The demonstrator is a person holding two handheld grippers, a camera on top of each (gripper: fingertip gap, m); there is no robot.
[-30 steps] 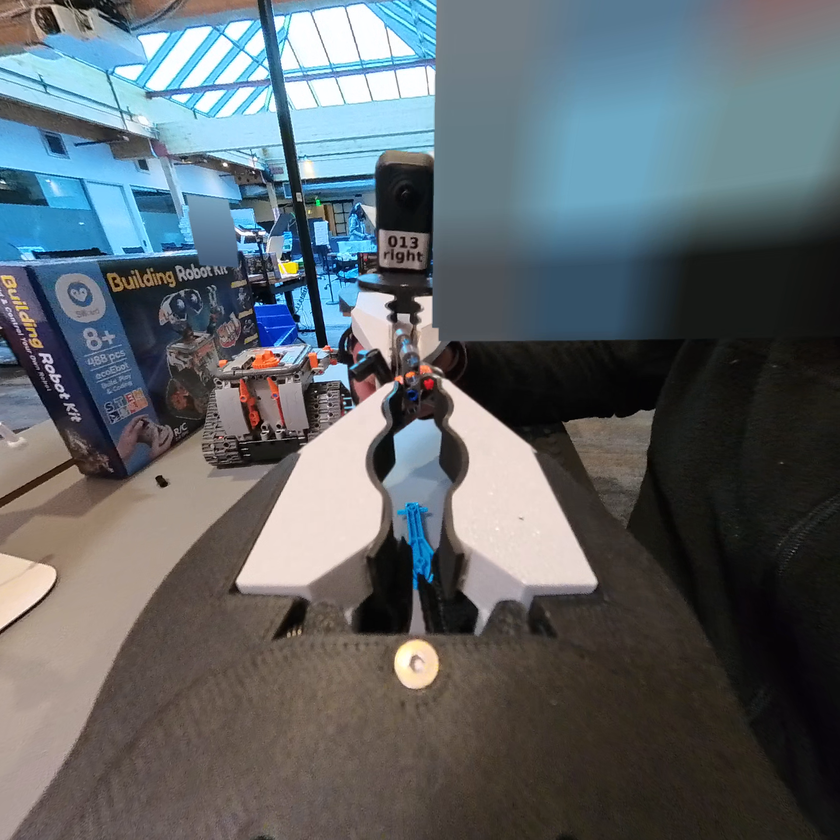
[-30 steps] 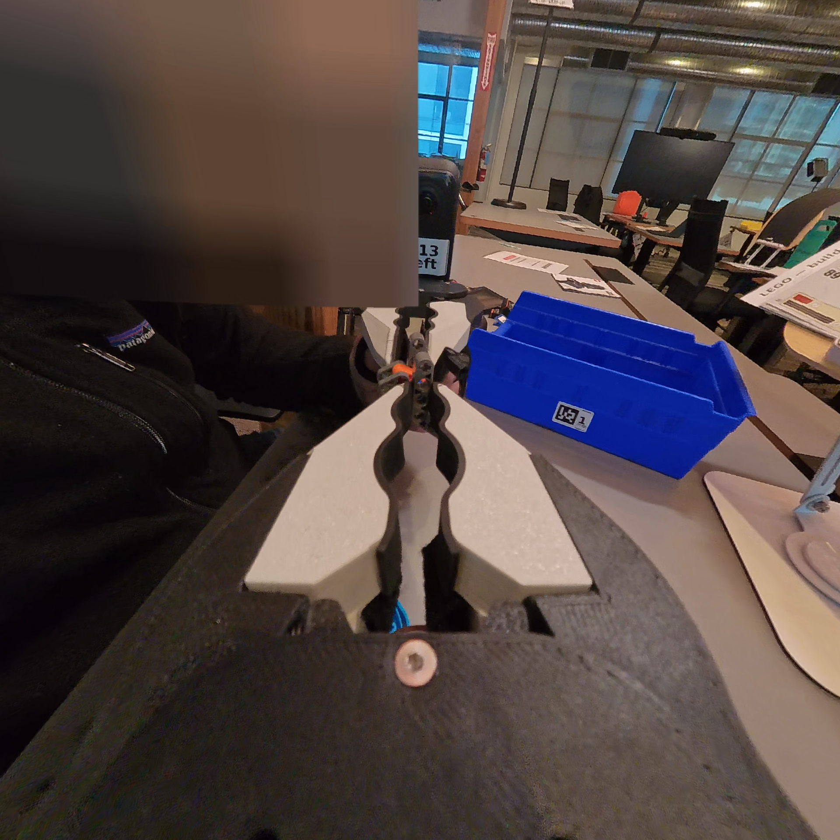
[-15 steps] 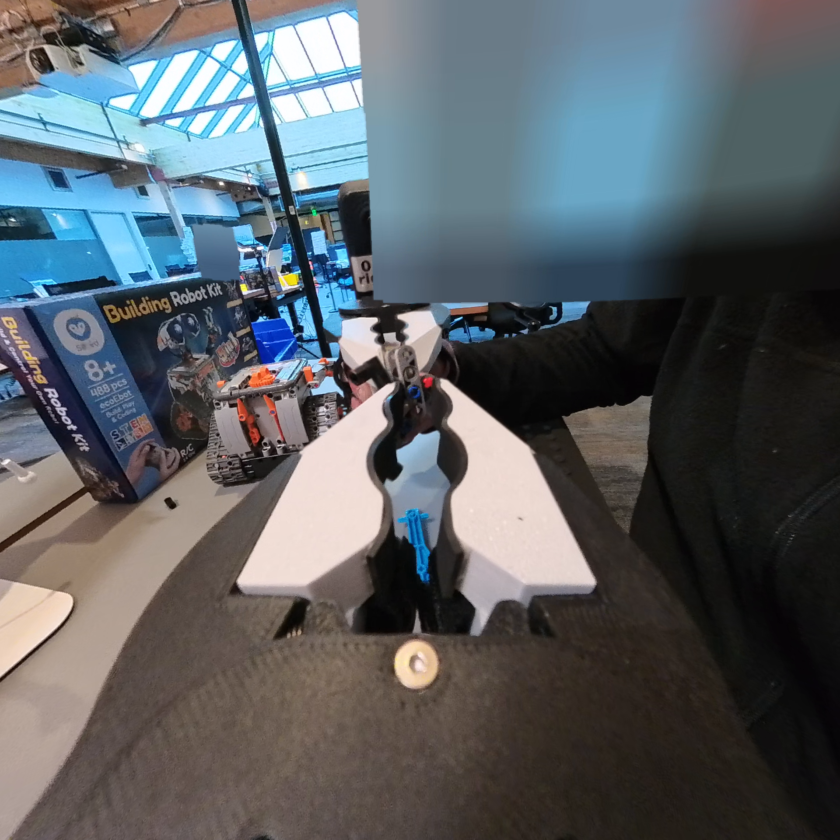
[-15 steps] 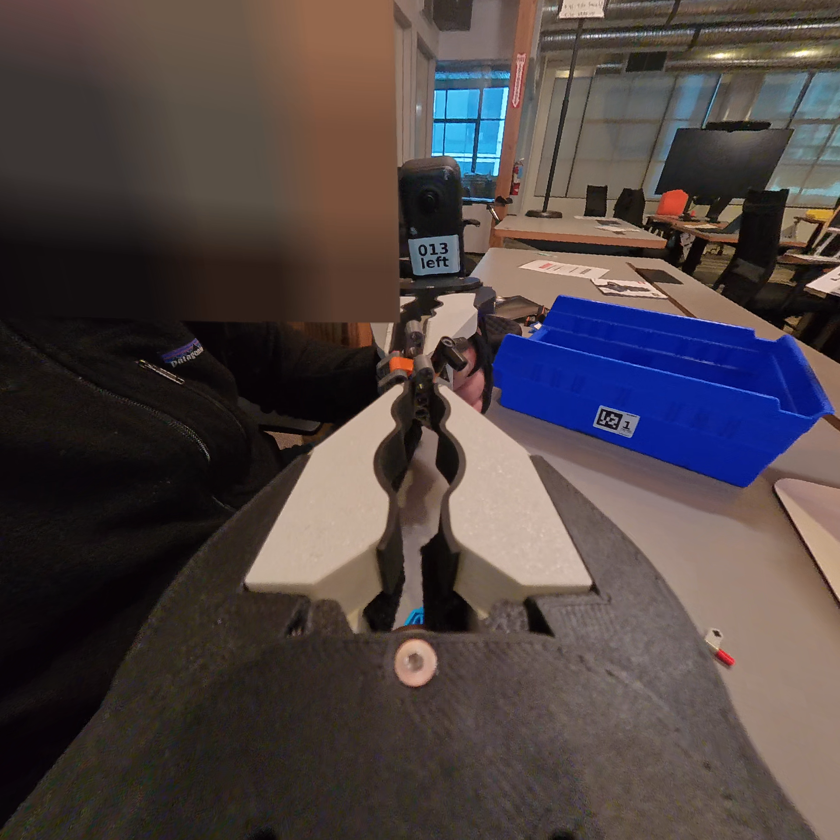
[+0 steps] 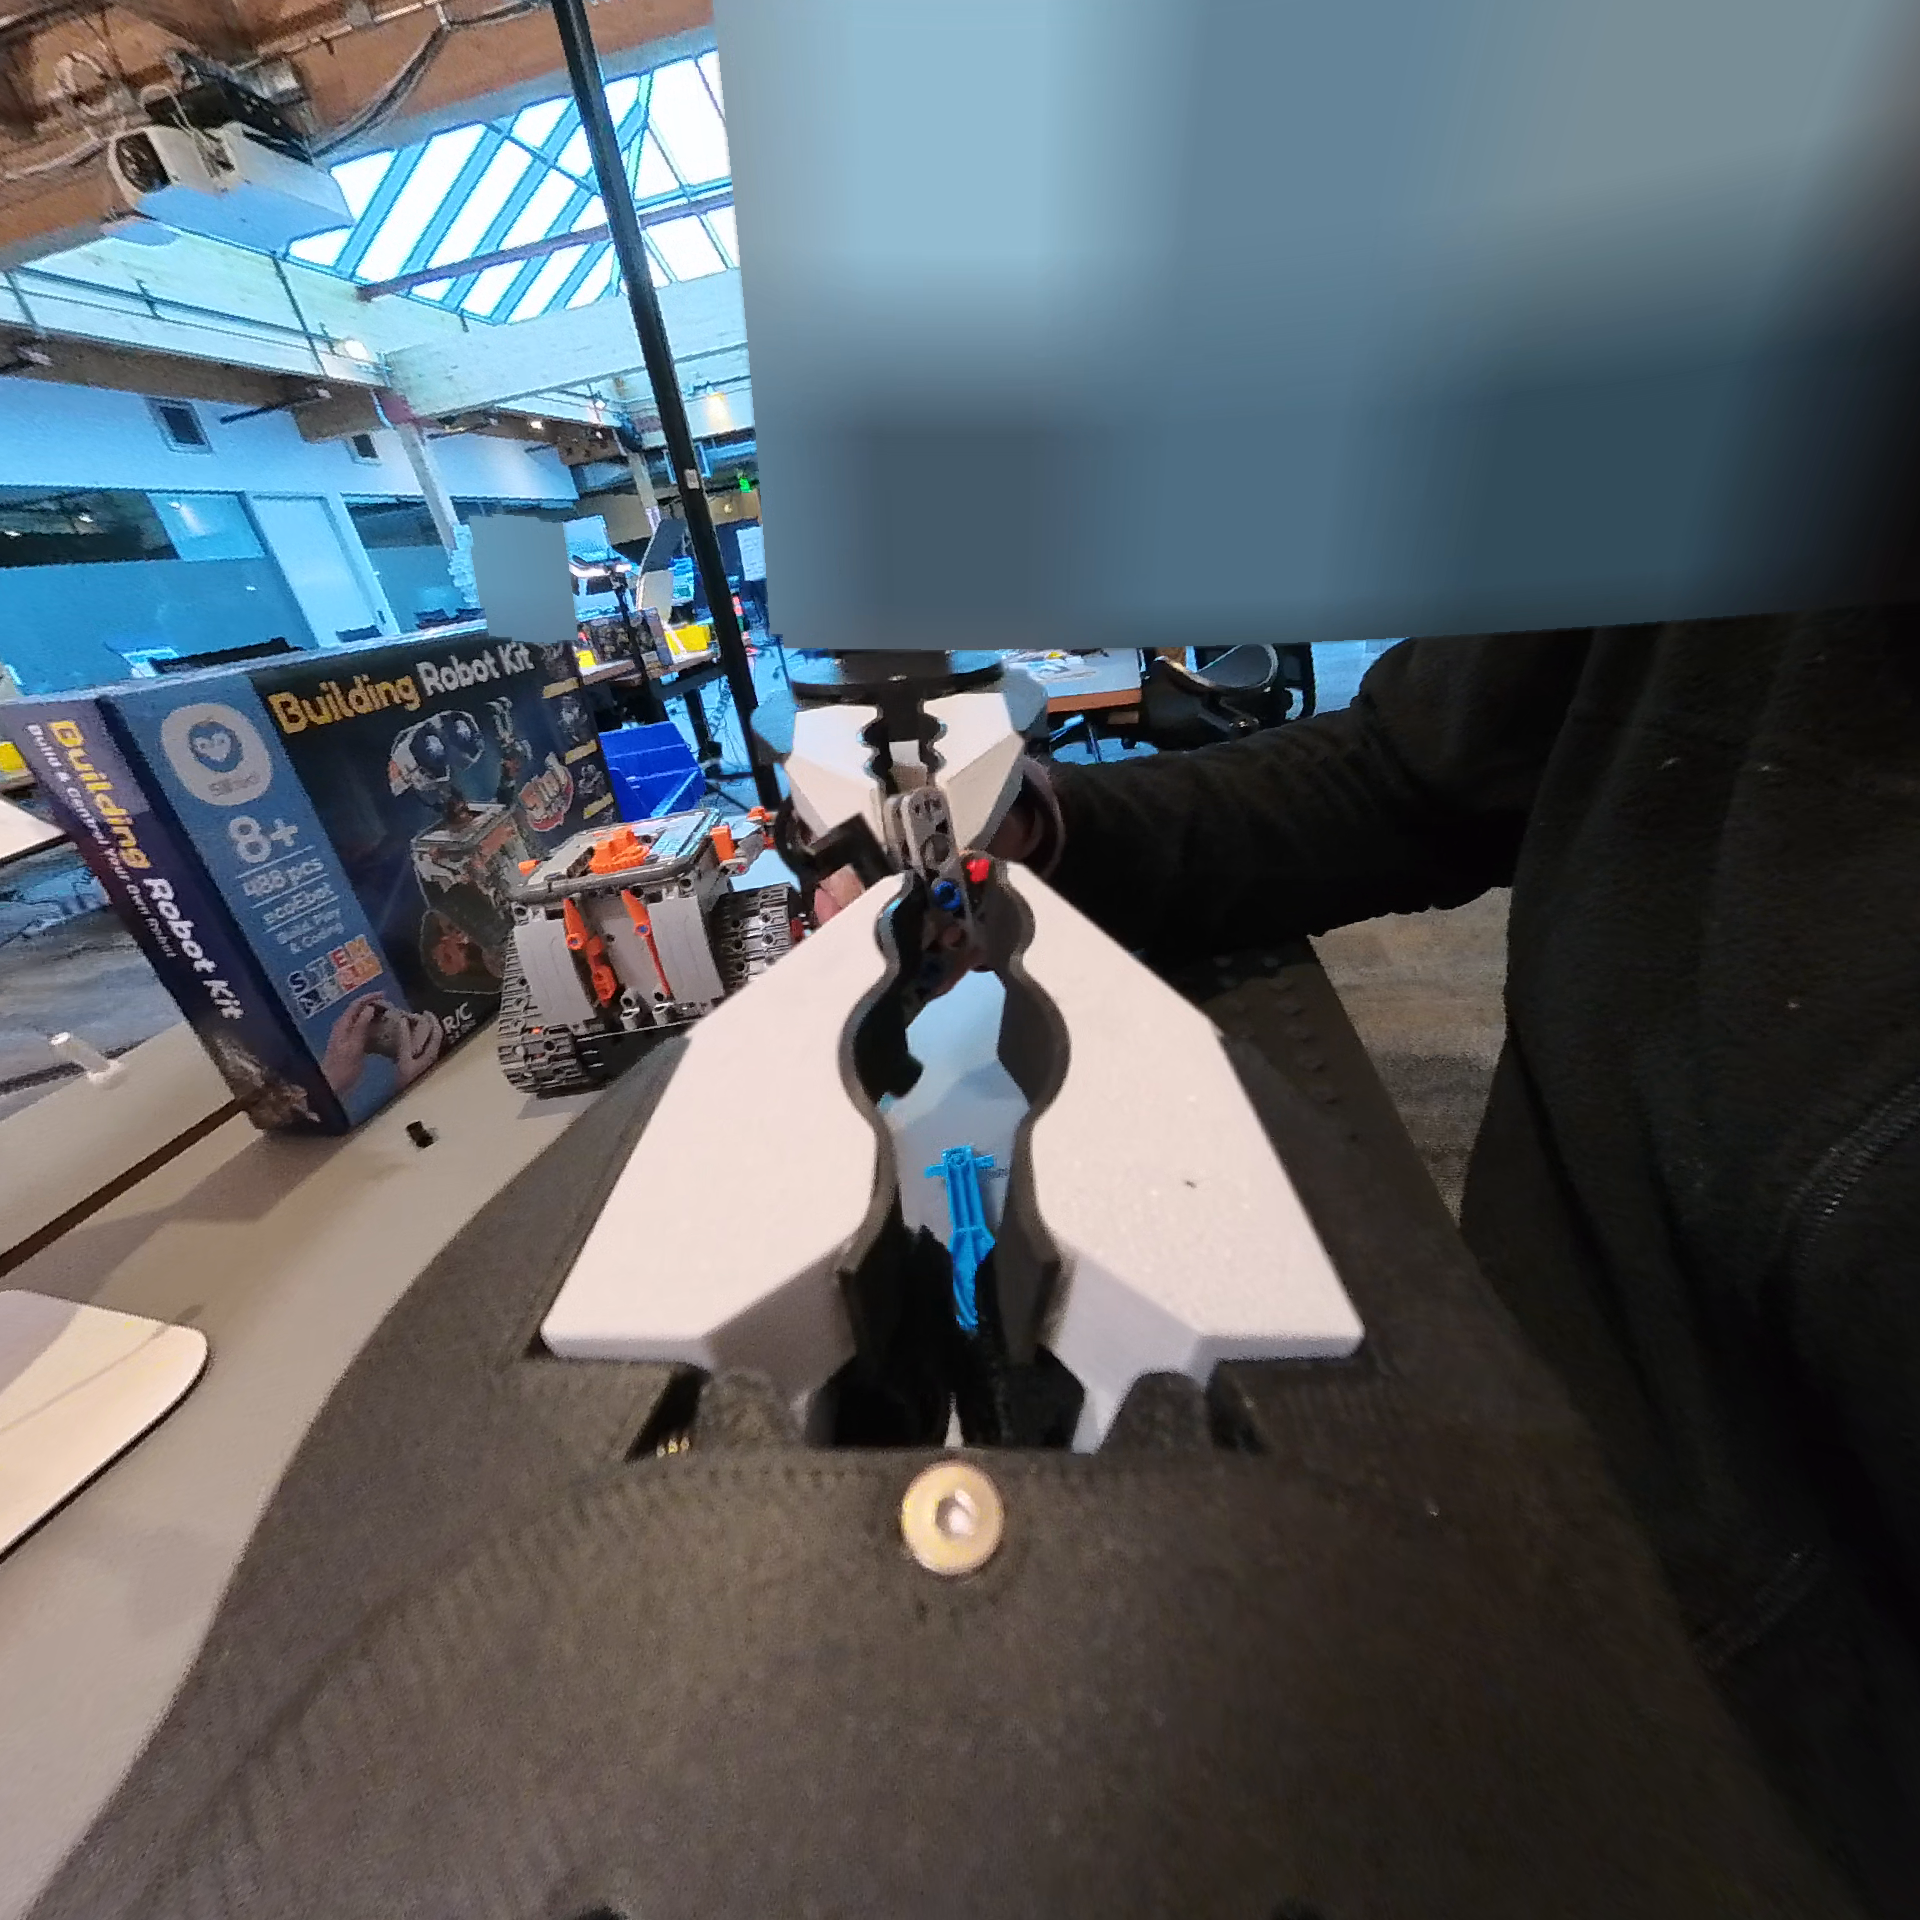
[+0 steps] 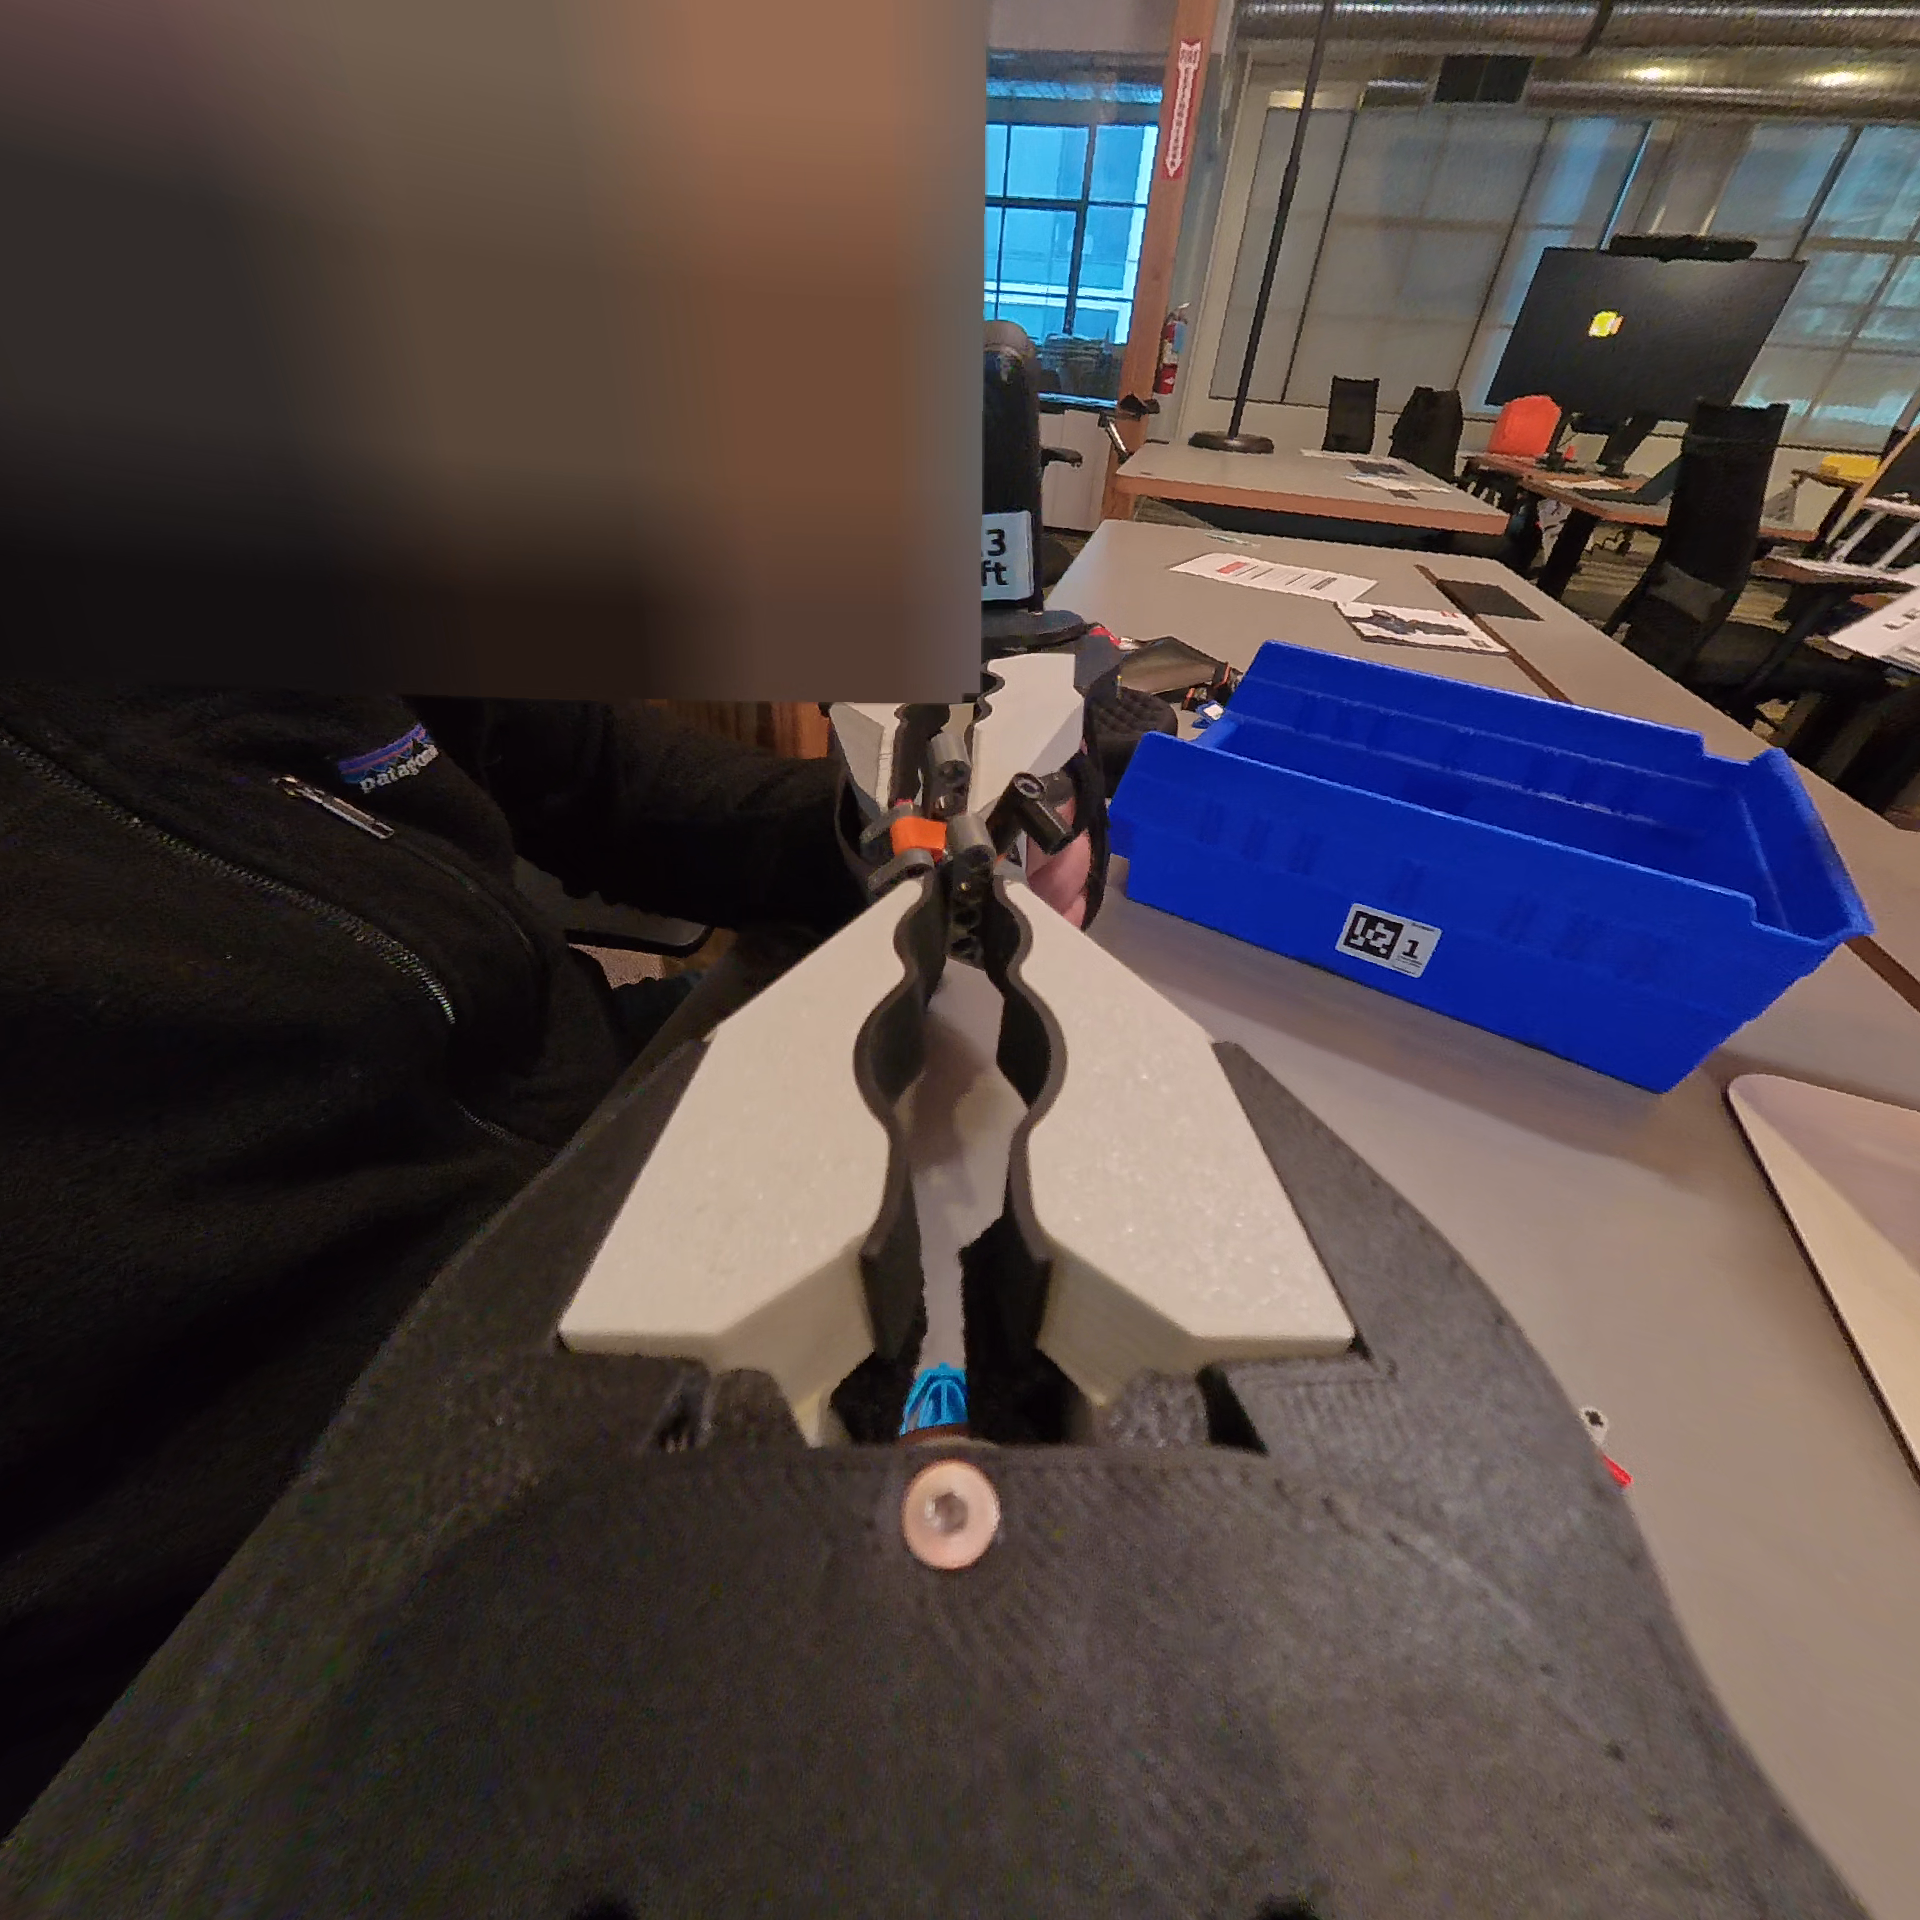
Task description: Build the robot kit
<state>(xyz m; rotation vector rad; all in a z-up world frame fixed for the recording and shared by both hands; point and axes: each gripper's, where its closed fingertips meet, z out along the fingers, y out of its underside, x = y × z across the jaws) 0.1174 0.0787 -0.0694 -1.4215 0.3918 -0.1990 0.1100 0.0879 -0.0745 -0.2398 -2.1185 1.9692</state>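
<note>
Up between the two grippers, above the near edge of the grey table (image 6: 1455, 1195), sits a small building-brick assembly (image 6: 951, 862) of dark grey and black perforated beams with an orange connector and, seen from the left wrist view, a blue pin and a red pin. Both claws are clenched on it from opposite ends. The right gripper (image 6: 961, 914) pinches a black perforated beam at its fingertips, jaws drawn nearly together. The left gripper (image 5: 948, 914) is likewise closed on the dark part of the assembly (image 5: 940, 862), with a grey beam rising from it into the tips of the right gripper opposite. A thin blue plastic piece (image 5: 964, 1226) lies in the gap between the left gripper's fingers, back near their roots.

Just beyond the assembly on its right, in the right wrist view, a blue plastic bin (image 6: 1475, 862) rests on the table, a black-and-white square marker on its front wall. A tiny white and red piece (image 6: 1605, 1444) lies on the table nearer than the bin. To the assembly's left, in the left wrist view, stands a tracked grey and orange brick robot (image 5: 634, 935), and past that a dark blue kit box (image 5: 312, 862) upright on the table. A person in a black fleece jacket (image 6: 260, 987) sits behind the assembly.
</note>
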